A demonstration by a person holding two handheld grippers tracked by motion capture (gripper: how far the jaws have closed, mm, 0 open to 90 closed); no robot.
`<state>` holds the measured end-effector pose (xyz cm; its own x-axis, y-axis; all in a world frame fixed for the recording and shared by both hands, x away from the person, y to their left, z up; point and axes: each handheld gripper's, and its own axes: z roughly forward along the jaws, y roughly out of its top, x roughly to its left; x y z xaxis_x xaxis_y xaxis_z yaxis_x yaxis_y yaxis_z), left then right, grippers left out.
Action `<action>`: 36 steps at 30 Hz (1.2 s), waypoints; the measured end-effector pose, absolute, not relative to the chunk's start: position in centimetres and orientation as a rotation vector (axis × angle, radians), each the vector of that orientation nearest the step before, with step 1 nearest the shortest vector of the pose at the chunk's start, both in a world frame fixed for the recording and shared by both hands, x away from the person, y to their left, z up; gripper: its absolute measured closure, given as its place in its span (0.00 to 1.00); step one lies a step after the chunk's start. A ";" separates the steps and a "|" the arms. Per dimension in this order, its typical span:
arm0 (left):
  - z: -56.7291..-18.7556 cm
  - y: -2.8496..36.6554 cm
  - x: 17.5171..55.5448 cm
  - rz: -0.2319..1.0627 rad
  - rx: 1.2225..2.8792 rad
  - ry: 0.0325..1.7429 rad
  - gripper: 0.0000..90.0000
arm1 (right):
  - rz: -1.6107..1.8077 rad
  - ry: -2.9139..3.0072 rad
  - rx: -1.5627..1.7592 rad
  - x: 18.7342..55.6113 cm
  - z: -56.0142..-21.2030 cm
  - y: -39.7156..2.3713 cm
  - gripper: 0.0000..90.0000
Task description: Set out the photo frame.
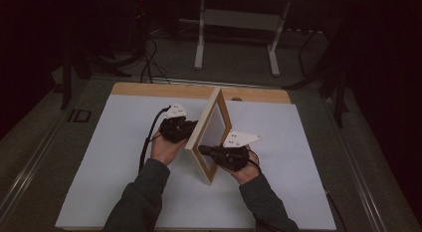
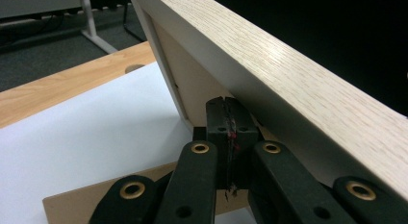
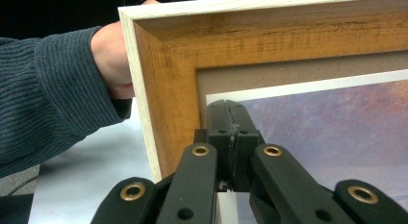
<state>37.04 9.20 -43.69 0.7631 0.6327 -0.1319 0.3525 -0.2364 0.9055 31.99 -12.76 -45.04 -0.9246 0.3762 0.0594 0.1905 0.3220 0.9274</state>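
Observation:
A light wooden picture frame (image 1: 224, 110) stands on one corner on the white sheet (image 1: 114, 162), tilted, between my two grippers. My left gripper (image 1: 191, 131) is shut, and its tip rests against the frame's pale back (image 2: 192, 84); in its own view the jaws (image 2: 226, 103) meet with nothing held. My right gripper (image 1: 202, 150) is shut too. Its tip (image 3: 229, 106) presses on the front at the mat's lower corner beside the purple picture (image 3: 332, 132). The frame's wooden moulding (image 3: 159, 99) fills the left of that view.
The white sheet covers a wooden table whose bare far strip (image 1: 164, 89) has a small hole (image 1: 237, 98). A brown board edge (image 2: 72, 200) lies under the left gripper. Cables (image 1: 148, 62) and a white-legged stand (image 1: 200, 43) are on the dark floor beyond.

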 end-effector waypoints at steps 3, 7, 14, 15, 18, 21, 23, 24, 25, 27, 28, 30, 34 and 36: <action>-43.5 9.3 36.7 0.343 1.864 0.749 1.00 | 1.651 2.414 0.526 32.0 -45.1 -12.8 1.00; -43.5 10.0 36.3 0.356 1.858 0.768 0.95 | 1.628 2.420 0.542 32.0 -45.4 -13.1 1.00; -43.4 11.6 35.4 0.358 1.835 0.811 0.86 | 1.611 2.418 0.583 32.2 -45.9 -14.1 1.00; -43.4 11.8 35.2 0.357 1.833 0.812 0.84 | 1.607 2.418 0.592 32.3 -45.9 -14.2 1.00; -43.4 12.2 34.7 0.347 1.825 0.814 0.80 | 1.600 2.415 0.612 32.4 -46.1 -14.5 1.00; -43.5 12.5 34.1 0.336 1.823 0.816 0.77 | 1.594 2.415 0.618 32.5 -46.2 -14.7 1.00; -43.6 12.8 33.7 0.329 1.826 0.813 0.75 | 1.592 2.415 0.620 32.5 -46.3 -14.8 0.99; -43.7 12.8 33.5 0.325 1.822 0.816 0.74 | 1.591 2.416 0.624 32.5 -46.3 -14.8 0.99; -43.7 12.9 33.4 0.321 1.825 0.816 0.73 | 1.589 2.418 0.625 32.5 -46.4 -14.8 0.99; -43.9 13.2 33.1 0.295 1.819 0.822 0.71 | 1.585 2.422 0.624 32.6 -46.5 -14.8 0.99; -44.0 13.3 32.9 0.286 1.817 0.822 0.70 | 1.583 2.426 0.627 32.5 -46.5 -14.8 0.99; -44.2 13.5 32.4 0.278 1.814 0.821 0.69 | 1.584 2.429 0.626 32.5 -46.6 -14.7 0.99; -44.9 13.9 31.5 0.275 1.826 0.831 0.67 | 1.584 2.433 0.625 32.5 -46.7 -14.6 0.99; -45.3 14.1 31.2 0.273 1.827 0.836 0.66 | 1.584 2.431 0.626 32.5 -46.8 -14.6 0.99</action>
